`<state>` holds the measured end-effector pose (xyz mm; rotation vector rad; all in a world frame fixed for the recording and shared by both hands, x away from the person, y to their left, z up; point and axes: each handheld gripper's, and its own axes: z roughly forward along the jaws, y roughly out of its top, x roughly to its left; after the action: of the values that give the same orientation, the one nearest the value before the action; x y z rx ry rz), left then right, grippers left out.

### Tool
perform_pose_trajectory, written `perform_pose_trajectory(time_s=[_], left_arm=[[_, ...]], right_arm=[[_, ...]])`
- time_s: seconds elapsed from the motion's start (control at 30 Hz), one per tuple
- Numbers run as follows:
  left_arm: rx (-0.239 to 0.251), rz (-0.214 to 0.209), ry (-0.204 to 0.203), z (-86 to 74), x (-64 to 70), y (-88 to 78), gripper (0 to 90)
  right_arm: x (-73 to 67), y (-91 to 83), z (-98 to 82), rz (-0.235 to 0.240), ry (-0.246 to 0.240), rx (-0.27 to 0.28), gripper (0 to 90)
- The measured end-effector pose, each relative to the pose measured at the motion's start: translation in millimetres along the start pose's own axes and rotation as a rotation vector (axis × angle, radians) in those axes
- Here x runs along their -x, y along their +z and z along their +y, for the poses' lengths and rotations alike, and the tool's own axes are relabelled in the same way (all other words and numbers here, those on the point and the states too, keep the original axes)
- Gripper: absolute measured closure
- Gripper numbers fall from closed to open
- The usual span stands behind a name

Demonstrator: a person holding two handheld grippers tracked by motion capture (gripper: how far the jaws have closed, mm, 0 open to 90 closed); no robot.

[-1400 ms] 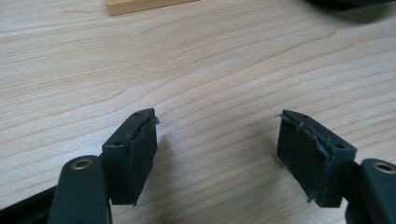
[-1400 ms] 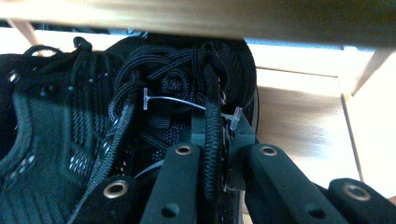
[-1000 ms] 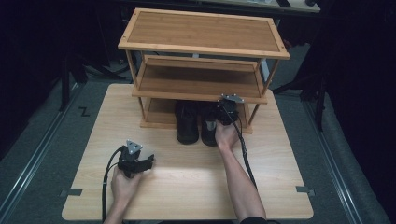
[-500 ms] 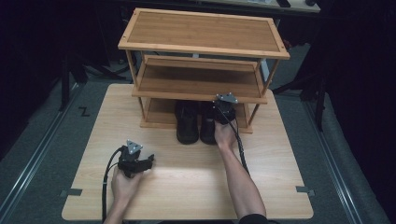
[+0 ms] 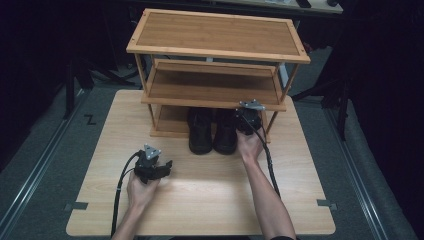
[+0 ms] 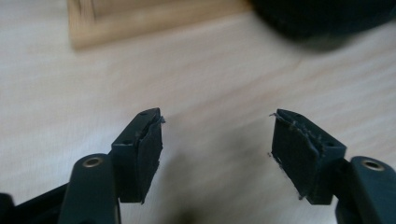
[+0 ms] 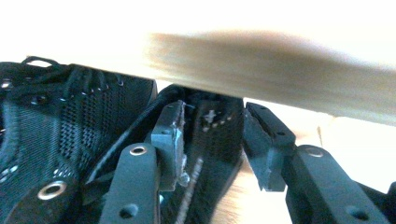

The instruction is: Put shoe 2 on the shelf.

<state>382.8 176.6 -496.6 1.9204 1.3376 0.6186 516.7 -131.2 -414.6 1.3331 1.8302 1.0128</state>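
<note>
High view: one three-tier bamboo rack (image 5: pixel 215 50) stands at the upper centre of a pale wooden table (image 5: pixel 210 200) over grey floor; two black shoes (image 5: pixel 212 132) sit side by side under it. The left gripper (image 5: pixel 159 169) lies lower left.

Left gripper view: jaws spread above bare tabletop.

Right gripper view: the right gripper (image 7: pixel 212 140) has its jaws apart around the right-hand shoe's collar (image 7: pixel 215 121).

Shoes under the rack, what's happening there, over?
Right gripper open astride the right shoe's heel wall. Left gripper open, idle above table. Shelf close overhead.
</note>
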Motion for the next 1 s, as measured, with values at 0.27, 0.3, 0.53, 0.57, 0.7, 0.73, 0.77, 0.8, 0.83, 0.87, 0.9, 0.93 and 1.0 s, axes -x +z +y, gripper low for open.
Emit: perform_pose_trajectory(time_s=[0.27,0.3,0.53,0.57,0.7,0.73,0.77,0.8,0.83,0.87,0.9,0.93,1.0], left_arm=[[0.024,0.000,-0.019,37.0,4.0,9.5,42.5],[0.025,-0.003,-0.022,41.1,4.7,11.3,43.4],[0.017,-0.008,-0.028,59.0,10.5,26.0,53.8],[0.012,-0.009,-0.029,60.8,11.0,28.6,54.9],[0.002,-0.017,-0.035,68.3,12.9,38.9,61.3],[-0.005,-0.018,-0.029,70.2,12.8,41.1,63.7],[-0.005,-0.021,-0.033,71.9,13.4,43.8,65.5],[-0.013,-0.024,-0.031,73.7,14.0,46.4,66.9],[-0.010,-0.029,-0.036,74.9,14.4,48.7,68.3],[-0.017,-0.034,-0.042,76.4,14.4,51.3,69.7],[-0.023,-0.038,-0.049,77.9,14.8,53.8,70.9],[-0.025,-0.045,-0.055,79.8,15.7,56.9,72.1],[-0.025,-0.061,-0.060,83.3,18.1,60.5,74.8]], right_arm=[[18.0,-27.0,-23.0,0.027,-0.022,0.014,78.3],[21.5,-26.9,-27.4,0.033,-0.011,0.001,79.4],[28.3,-24.8,-52.8,0.066,0.000,-0.072,84.5],[27.0,-24.3,-54.9,0.071,-0.006,-0.078,84.8],[21.2,-19.6,-60.1,0.083,-0.024,-0.096,86.1],[20.2,-17.4,-60.9,0.085,-0.026,-0.102,86.4],[19.5,-15.3,-61.3,0.086,-0.025,-0.110,86.6],[18.9,-13.2,-61.6,0.089,-0.021,-0.118,86.8],[18.5,-11.2,-61.9,0.090,-0.019,-0.125,86.9],[18.1,-9.1,-62.1,0.092,-0.018,-0.131,87.0],[17.3,-7.0,-62.2,0.096,-0.014,-0.139,87.1],[16.8,-4.9,-62.2,0.100,-0.015,-0.147,87.2],[14.6,-1.0,-61.9,0.109,-0.006,-0.156,87.3]])
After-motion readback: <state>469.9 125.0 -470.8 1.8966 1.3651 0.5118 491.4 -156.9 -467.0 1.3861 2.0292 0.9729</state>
